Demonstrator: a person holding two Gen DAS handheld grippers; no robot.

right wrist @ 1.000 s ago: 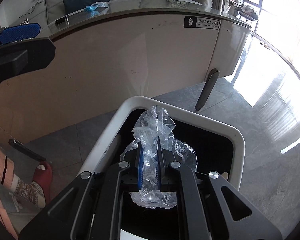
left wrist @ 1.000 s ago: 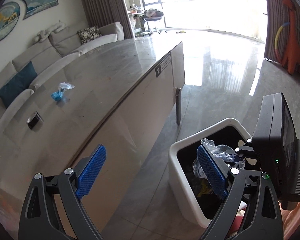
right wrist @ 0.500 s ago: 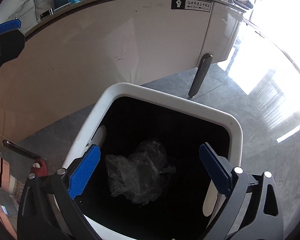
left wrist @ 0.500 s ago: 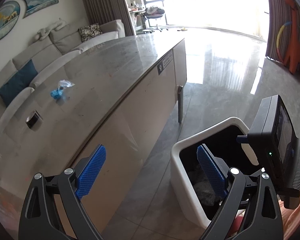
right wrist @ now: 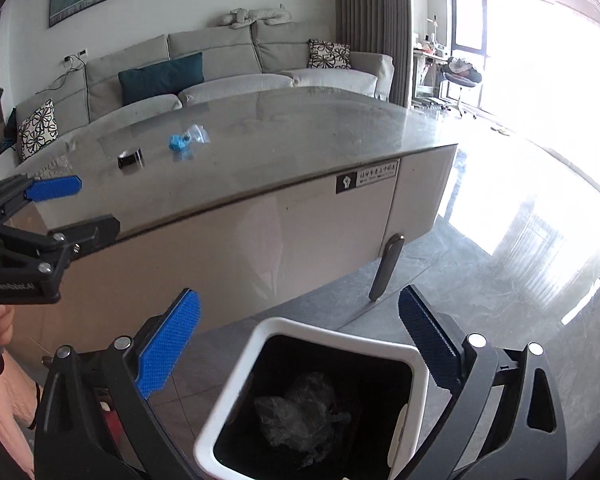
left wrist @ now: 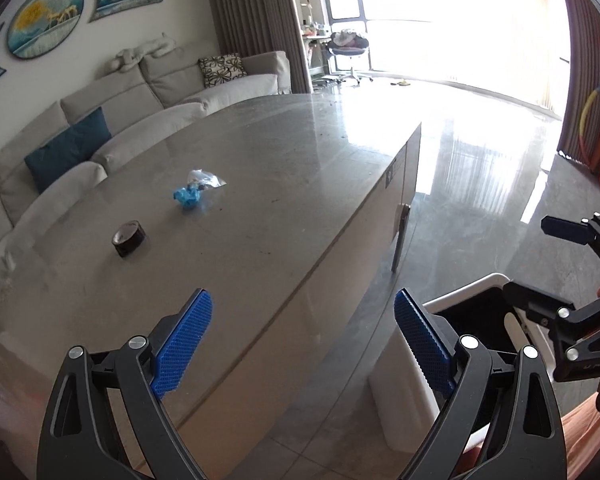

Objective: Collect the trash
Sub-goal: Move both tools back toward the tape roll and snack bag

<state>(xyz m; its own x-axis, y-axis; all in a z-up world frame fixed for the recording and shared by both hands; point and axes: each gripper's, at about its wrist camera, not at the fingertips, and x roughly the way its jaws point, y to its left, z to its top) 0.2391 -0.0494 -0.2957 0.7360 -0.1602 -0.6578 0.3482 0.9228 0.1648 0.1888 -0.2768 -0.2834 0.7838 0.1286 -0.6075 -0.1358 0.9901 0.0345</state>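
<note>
Right wrist view alone looks down into the white bin (right wrist: 236, 392) and shows crumpled clear plastic (right wrist: 300, 412) on its dark bottom; left wrist view catches only the bin's near rim (left wrist: 468, 292), contents hidden. Right gripper (right wrist: 300, 344) stands wide with nothing between its pads, above the bin, the plastic well below and apart from it. Left gripper (left wrist: 302, 348) also wide and empty, over the near edge of the grey table (left wrist: 300, 160) — a blue wrapper (left wrist: 188, 196) lies farther out on the tabletop, well apart from both grippers, with a small black object (left wrist: 129, 237) just left of it.
</note>
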